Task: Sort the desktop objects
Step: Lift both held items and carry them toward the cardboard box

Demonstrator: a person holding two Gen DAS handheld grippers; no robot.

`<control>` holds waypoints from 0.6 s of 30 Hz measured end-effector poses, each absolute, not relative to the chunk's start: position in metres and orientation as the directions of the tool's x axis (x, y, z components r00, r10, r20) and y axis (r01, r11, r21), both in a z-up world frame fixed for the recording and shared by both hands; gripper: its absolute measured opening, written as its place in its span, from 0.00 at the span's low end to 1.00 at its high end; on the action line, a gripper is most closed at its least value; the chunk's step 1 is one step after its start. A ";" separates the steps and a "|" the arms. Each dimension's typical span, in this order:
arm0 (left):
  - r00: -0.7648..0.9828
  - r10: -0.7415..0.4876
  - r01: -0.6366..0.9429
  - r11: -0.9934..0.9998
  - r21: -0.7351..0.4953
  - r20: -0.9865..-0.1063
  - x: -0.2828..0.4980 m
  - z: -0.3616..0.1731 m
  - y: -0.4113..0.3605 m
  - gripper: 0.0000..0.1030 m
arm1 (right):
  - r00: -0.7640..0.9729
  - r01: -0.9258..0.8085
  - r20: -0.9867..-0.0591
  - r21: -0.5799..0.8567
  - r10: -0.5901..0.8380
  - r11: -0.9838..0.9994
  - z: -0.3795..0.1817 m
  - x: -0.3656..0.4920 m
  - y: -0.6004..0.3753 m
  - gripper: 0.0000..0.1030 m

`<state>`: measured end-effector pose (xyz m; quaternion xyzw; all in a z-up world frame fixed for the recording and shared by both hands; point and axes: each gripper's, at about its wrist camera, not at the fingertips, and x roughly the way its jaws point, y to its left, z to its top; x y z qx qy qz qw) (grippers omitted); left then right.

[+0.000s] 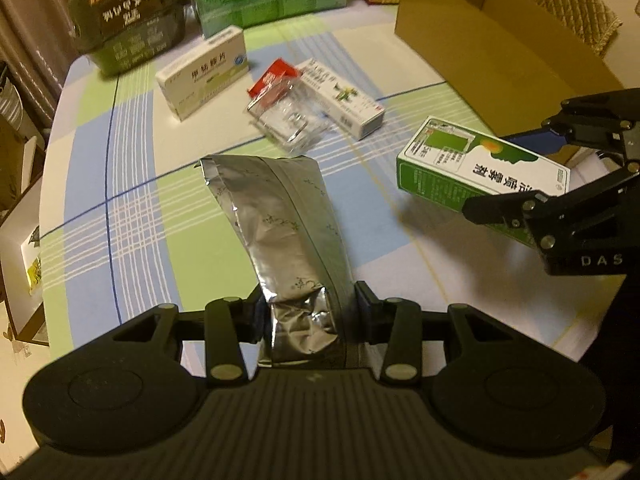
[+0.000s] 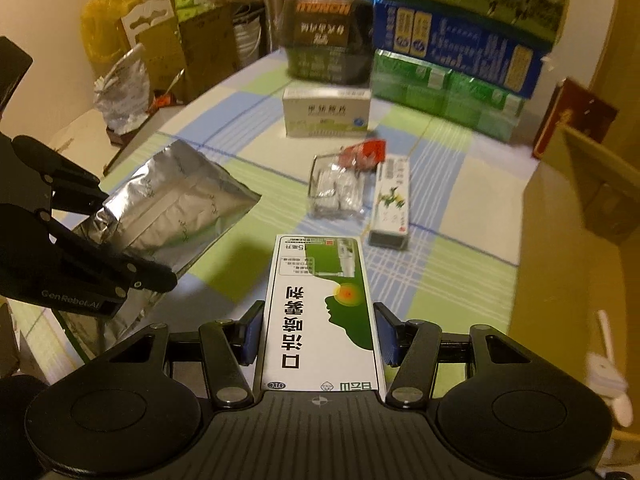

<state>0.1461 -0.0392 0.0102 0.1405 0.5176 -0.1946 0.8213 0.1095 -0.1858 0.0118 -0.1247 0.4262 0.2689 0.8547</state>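
Two claws each hold one thing above the checked table (image 1: 132,184). The left claw (image 1: 308,312) grips a silver foil pouch (image 1: 280,232) by its near end; the pouch juts forward, away from the claw, its far end free over the table. The right claw (image 2: 318,336) clamps a green-and-white box (image 2: 320,312) at its sides, the box pointing away along the fingers, lifted off the cloth. Farther off on the table lie a white box (image 1: 202,72), a clear packet with a red top (image 1: 280,108) and a slim white carton (image 1: 344,96), touching the packet's right side. A cardboard box (image 1: 492,28) stands open at far right.
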 end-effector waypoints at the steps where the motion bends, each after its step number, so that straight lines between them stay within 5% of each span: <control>1: 0.392 -0.176 0.466 0.884 0.030 -0.903 0.143 0.015 -0.041 0.37 | 0.504 -0.563 -0.788 0.010 0.353 0.827 0.018 0.106 -0.189 0.51; 18: 0.444 -0.227 0.536 0.842 0.054 -0.867 0.102 0.067 -0.115 0.37 | 0.640 -0.464 -0.699 -0.021 0.319 0.886 0.089 0.064 -0.276 0.51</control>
